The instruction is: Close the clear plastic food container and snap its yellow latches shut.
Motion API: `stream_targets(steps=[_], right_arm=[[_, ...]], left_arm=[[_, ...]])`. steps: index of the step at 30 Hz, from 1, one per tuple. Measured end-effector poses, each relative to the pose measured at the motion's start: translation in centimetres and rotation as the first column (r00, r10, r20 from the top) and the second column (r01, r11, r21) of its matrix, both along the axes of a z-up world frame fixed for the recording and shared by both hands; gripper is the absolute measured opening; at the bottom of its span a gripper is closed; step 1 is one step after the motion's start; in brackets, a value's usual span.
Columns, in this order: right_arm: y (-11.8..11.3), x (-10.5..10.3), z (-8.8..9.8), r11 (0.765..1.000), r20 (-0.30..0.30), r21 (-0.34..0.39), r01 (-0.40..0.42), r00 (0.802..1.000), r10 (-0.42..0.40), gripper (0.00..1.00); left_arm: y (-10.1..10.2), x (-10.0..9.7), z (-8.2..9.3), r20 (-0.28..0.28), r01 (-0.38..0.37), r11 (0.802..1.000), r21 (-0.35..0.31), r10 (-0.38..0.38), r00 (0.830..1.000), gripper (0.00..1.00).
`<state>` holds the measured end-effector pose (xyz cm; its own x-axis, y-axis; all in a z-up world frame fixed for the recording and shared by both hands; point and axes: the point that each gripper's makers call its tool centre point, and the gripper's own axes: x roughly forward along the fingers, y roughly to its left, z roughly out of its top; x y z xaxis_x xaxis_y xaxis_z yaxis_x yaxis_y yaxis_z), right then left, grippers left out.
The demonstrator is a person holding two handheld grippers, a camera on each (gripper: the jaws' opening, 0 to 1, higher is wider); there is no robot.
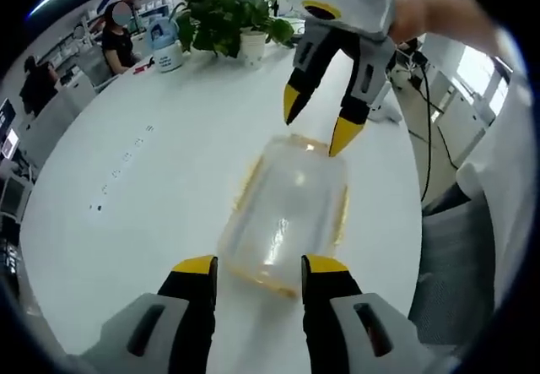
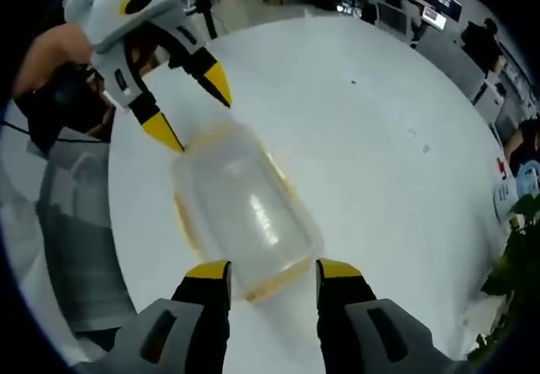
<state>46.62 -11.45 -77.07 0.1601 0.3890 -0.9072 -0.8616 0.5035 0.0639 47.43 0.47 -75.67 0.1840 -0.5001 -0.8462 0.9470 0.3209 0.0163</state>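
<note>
Clear lidded container, yellow latches, lies between both tools, each spread apart.

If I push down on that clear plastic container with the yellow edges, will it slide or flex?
The clear plastic container looks empty, so probably light and apt to slide on the smooth white table. Its thin, glossy lid may flex under the grippers.

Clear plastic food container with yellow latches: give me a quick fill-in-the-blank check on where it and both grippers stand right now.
1. The clear plastic food container with yellow latches rests on a round ____ table.
2. The left gripper and the right gripper sit at ____ ends of the container.
3. Both grippers have their jaws ____.
4. Beyond the table's far edge in the left gripper view stands a potted ____ plant.

Missing words: white; opposite; open; green
</note>
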Motion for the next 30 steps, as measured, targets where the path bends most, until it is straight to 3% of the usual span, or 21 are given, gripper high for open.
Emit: stream_targets(steps=[30], right_arm=[[3.1,-0.2,0.1,0.986,0.026,0.072,-0.148,0.989,0.147,0.37]], left_arm=[[-3.3,-0.3,0.1,0.013,0.104,0.993,-0.063,-0.103,0.995,0.38]])
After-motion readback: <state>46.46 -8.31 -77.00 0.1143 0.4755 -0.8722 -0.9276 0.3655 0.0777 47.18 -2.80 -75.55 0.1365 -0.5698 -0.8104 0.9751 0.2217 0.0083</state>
